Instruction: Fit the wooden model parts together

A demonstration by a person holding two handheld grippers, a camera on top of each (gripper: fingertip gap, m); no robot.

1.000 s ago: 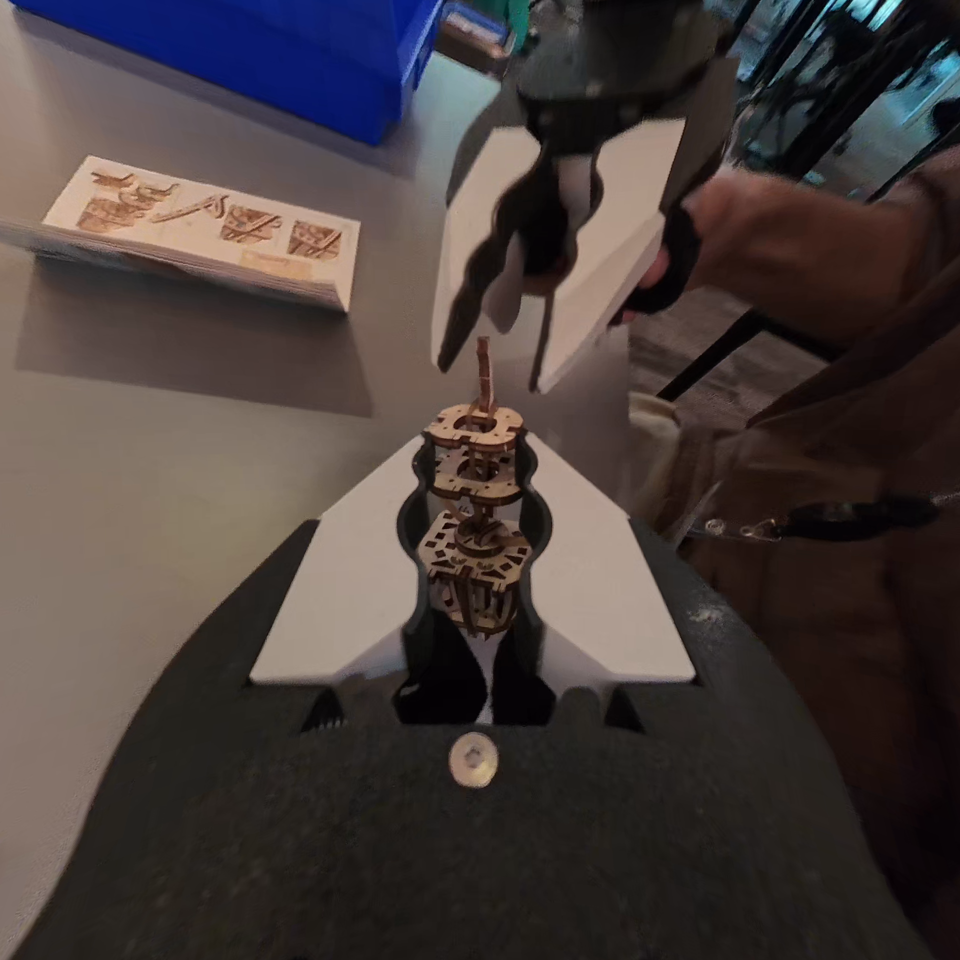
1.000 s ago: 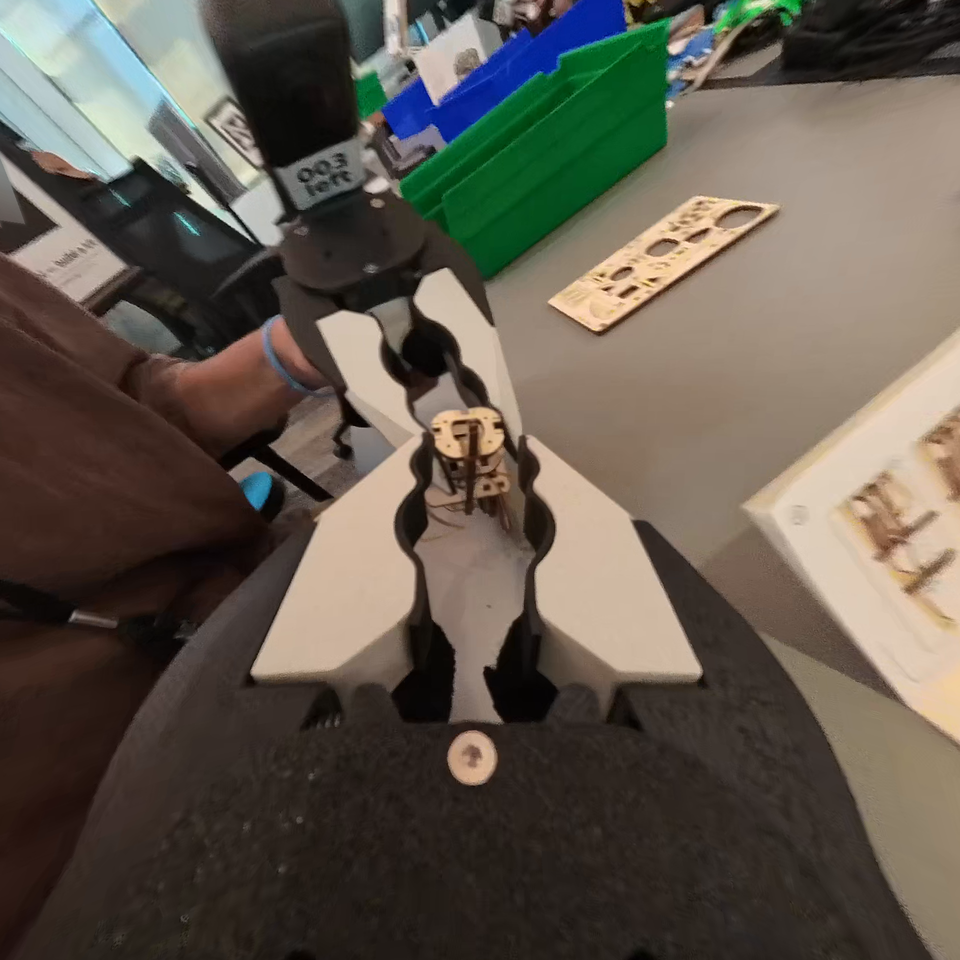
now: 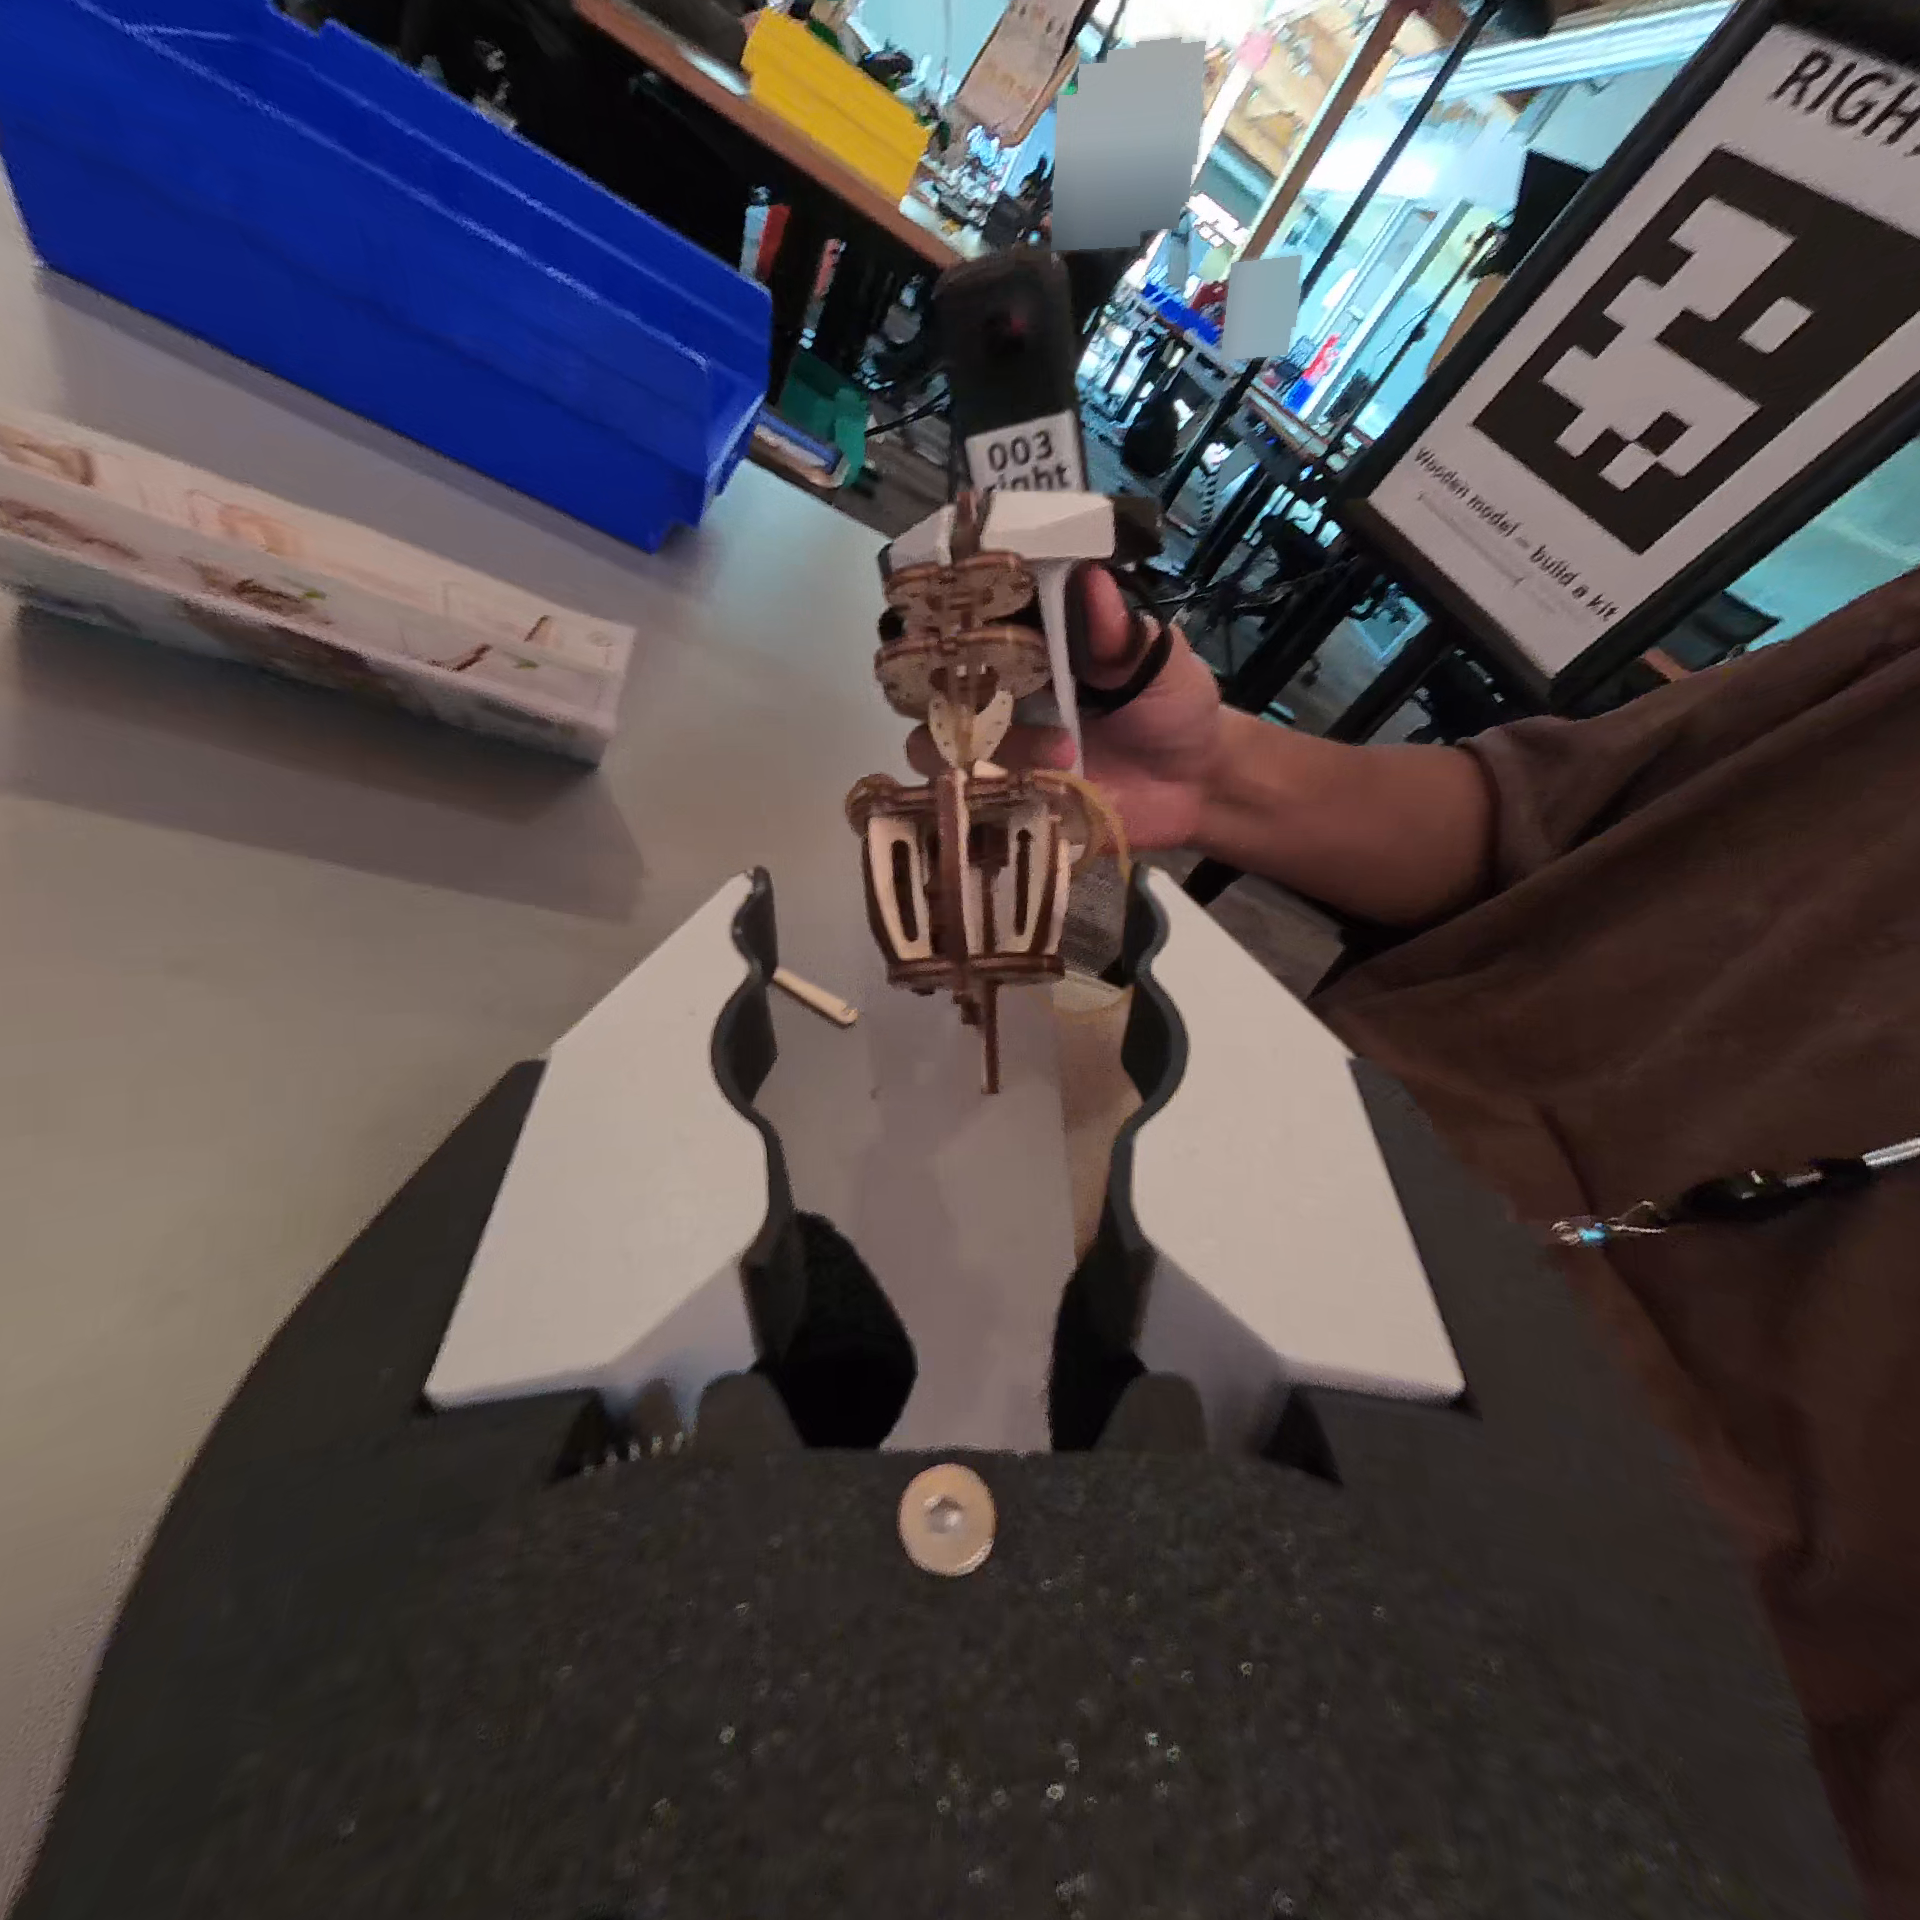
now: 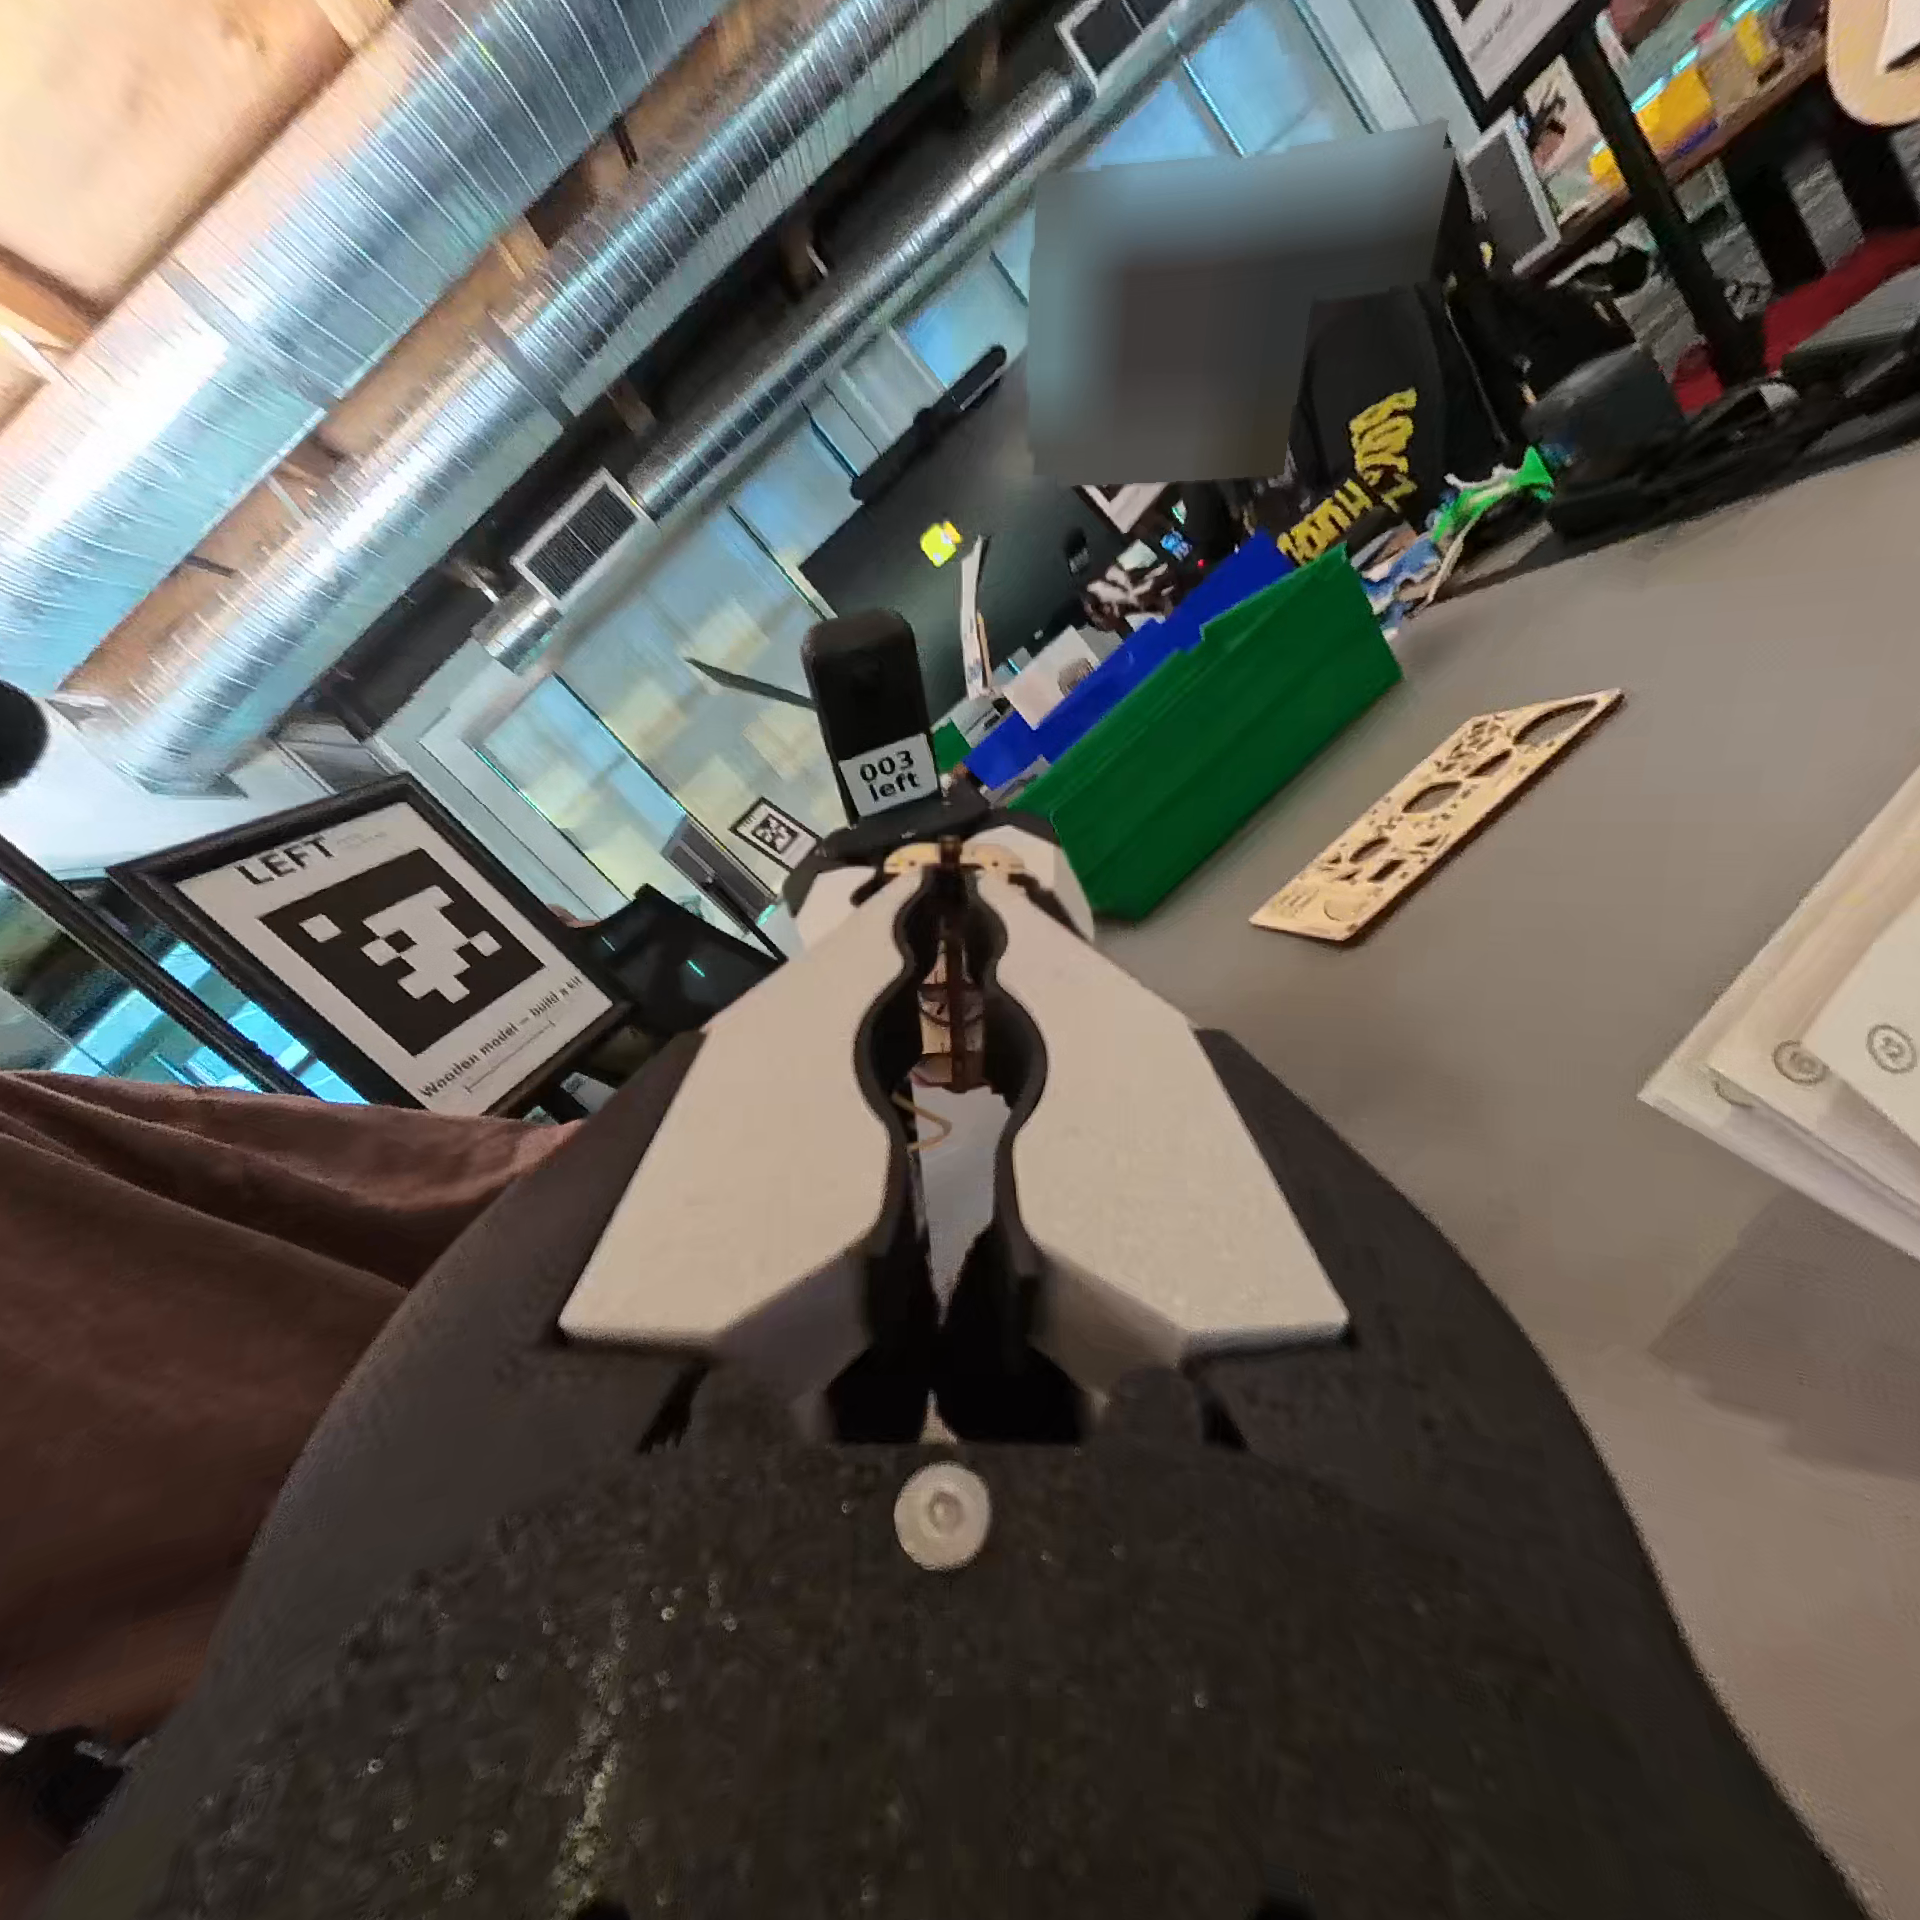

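The wooden model (image 3: 961, 883), a stack of laser-cut discs over a slotted barrel with a thin pin below, hangs upright in the left wrist view. My right gripper (image 3: 987, 540) is shut on its top end. My left gripper (image 3: 945, 894) is open, its fingers on either side of the barrel and clear of it. In the right wrist view my right gripper (image 4: 951, 883) pinches the model's thin dark stem (image 4: 951, 997), with the left gripper (image 4: 940, 862) just beyond. A small loose wooden stick (image 3: 816, 1000) lies on the grey table (image 3: 312, 935).
A blue bin (image 3: 364, 260) and an instruction booklet (image 3: 312, 623) sit to the left. A green bin (image 4: 1195, 769), a punched wooden parts sheet (image 4: 1434, 810) and white pages (image 4: 1818, 1039) lie to the right. A person's brown sleeve (image 3: 1662, 883) is close by. The tips of one gripper are about 7 cm away from the tips of the other.
The left gripper, shut on the model a second ago, has opened. The right gripper, open above it before, has shut on the model's top. Both views have tilted upward.
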